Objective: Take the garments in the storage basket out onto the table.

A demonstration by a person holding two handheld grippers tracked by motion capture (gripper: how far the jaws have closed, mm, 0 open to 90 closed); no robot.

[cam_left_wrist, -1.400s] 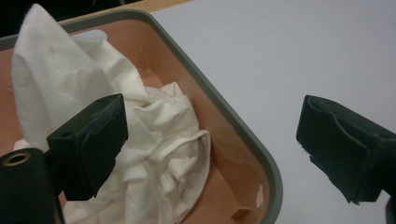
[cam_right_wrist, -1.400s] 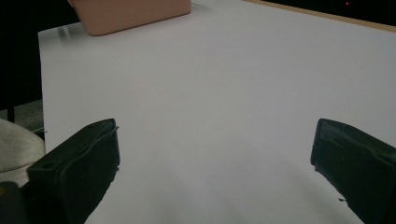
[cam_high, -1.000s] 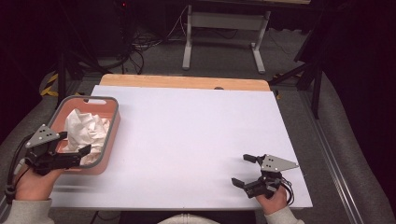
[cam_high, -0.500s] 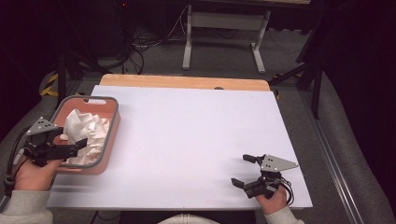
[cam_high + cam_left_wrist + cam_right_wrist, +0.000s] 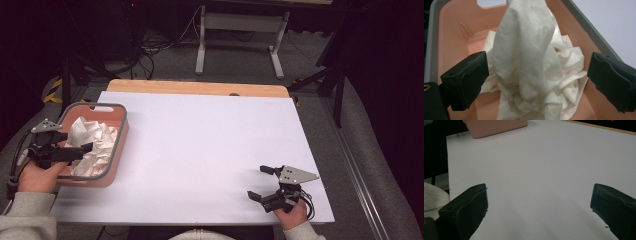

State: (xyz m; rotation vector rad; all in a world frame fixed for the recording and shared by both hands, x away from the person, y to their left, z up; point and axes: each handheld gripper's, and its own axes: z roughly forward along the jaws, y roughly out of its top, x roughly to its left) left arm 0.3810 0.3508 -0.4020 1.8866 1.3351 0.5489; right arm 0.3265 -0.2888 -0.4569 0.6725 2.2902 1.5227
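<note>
A pink bin with a grey rim sits at the table's left edge and holds crumpled white cloth. My left gripper reaches in over the bin's left rim. In the left gripper view its jaws stand wide apart, and a tall peak of the cloth rises between them without being pinched. The bin's pink wall lies behind. My right gripper rests low at the table's near right corner, open with nothing between its fingers. The right gripper view looks across the bare white table toward the bin.
The white tabletop has a wooden strip along its far edge. Beyond it, a metal stand and cables sit on the dark floor. A grey sleeve enters at the bottom left.
My left gripper has shifted slightly away from me along the bin's left side, and it has stayed open over the cloth. The right gripper has not moved.
</note>
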